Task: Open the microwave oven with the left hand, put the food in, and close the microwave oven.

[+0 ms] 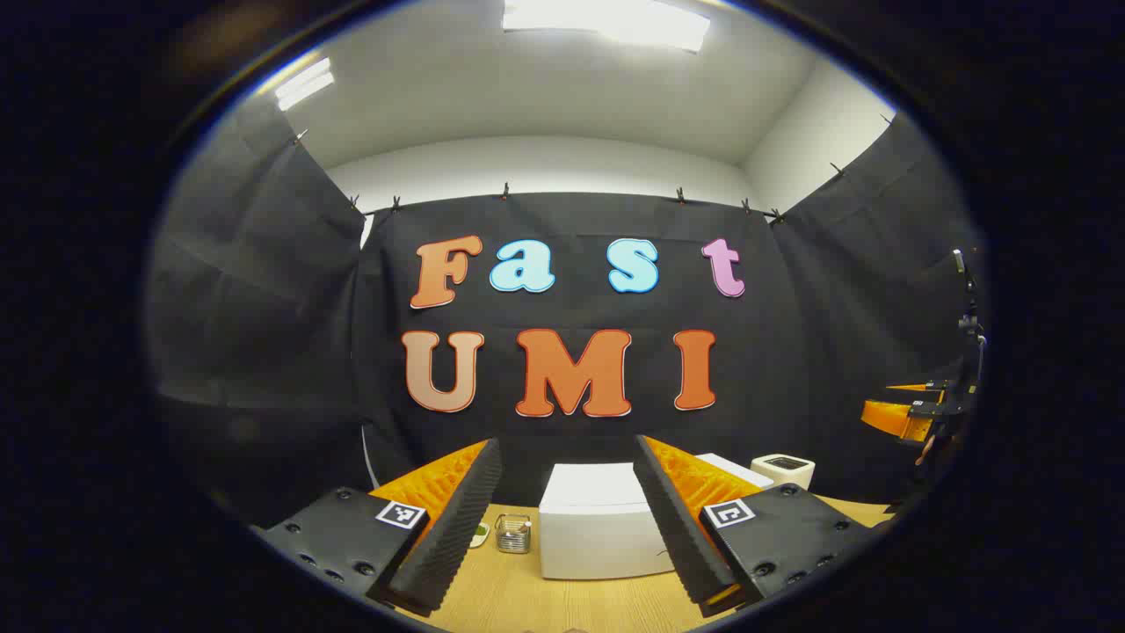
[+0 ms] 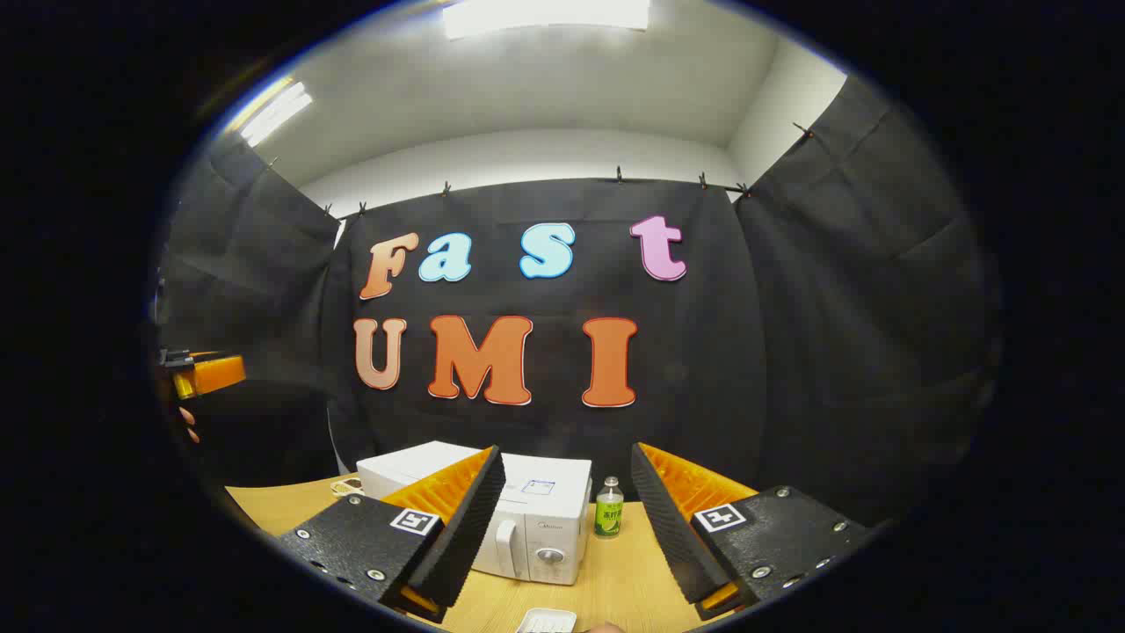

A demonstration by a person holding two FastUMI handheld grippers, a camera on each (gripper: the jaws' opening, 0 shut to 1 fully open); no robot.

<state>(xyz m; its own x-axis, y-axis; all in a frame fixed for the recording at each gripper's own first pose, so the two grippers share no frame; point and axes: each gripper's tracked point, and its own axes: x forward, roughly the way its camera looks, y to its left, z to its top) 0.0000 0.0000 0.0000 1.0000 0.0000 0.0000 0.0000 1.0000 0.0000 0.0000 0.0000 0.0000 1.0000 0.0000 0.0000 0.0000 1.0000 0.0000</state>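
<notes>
The white microwave [image 2: 536, 514] stands on the wooden table [image 2: 615, 571], door shut, with a vertical handle [image 2: 504, 545] and a round knob [image 2: 549, 556] on its front. In the left gripper view the microwave [image 1: 598, 527] shows a plain white side. My left gripper [image 1: 567, 444] is open and held above the table, short of the microwave, with nothing between its fingers. My right gripper [image 2: 567, 450] is also open and holds nothing. A white dish [image 2: 547, 622] lies at the table's near edge below it; its contents are hidden.
A green bottle [image 2: 608, 510] stands right of the microwave. A small glass holder [image 1: 513, 533] and a small green-white item [image 1: 479, 534] sit at its other side. A white box-shaped appliance [image 1: 782, 470] stands at the back. The left gripper [image 2: 206, 374], held by a hand, shows far left.
</notes>
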